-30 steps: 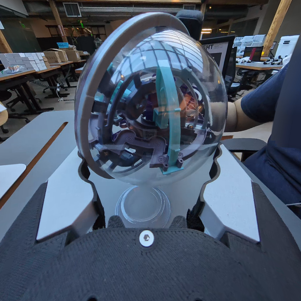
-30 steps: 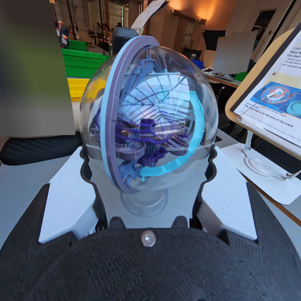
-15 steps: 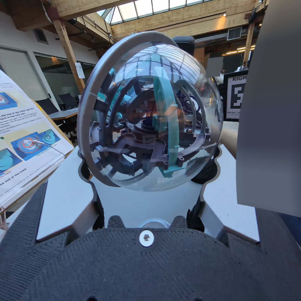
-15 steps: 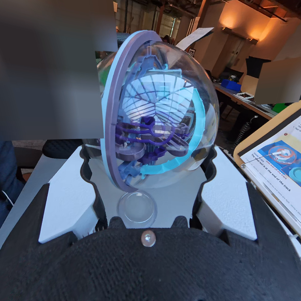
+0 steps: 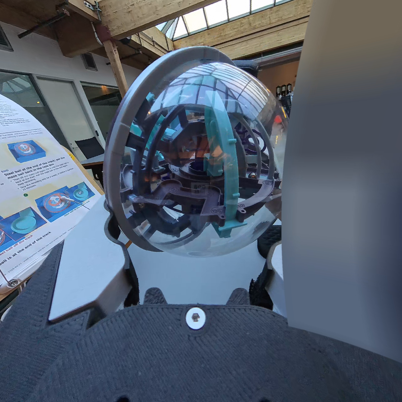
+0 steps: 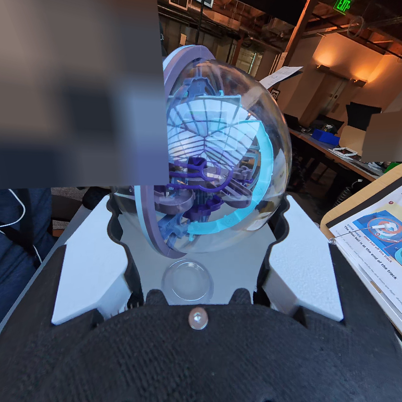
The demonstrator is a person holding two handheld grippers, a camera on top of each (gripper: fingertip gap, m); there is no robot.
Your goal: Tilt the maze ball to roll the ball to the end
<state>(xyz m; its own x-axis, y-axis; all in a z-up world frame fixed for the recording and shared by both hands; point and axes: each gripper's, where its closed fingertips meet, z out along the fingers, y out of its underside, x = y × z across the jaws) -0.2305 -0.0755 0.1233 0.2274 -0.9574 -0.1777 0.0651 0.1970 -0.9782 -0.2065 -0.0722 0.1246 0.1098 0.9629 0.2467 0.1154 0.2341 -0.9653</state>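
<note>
The maze ball (image 5: 195, 152) is a clear sphere with a grey ring and with purple and teal tracks inside. It hangs in the air, clamped between both grippers. My left gripper (image 5: 191, 228) is shut on its lower sides. My right gripper (image 6: 198, 206) is shut on the maze ball (image 6: 217, 163) from the opposite side. A small steel ball (image 5: 252, 175) sits on a dark track at the right inside the sphere. The ring leans over to one side. The clear round stand (image 6: 187, 280) stands empty on the table just below the sphere.
A printed instruction sheet on a board (image 5: 43, 185) stands left of the left gripper, and it also shows at the right of the right wrist view (image 6: 369, 239). A person in dark blue clothing (image 6: 17, 239) is close by. The grey table (image 5: 195, 280) lies beneath.
The maze ball has been lifted off its clear stand and raised higher. Both grippers have risen with it and turned, so the background has shifted. The stand stays on the table.
</note>
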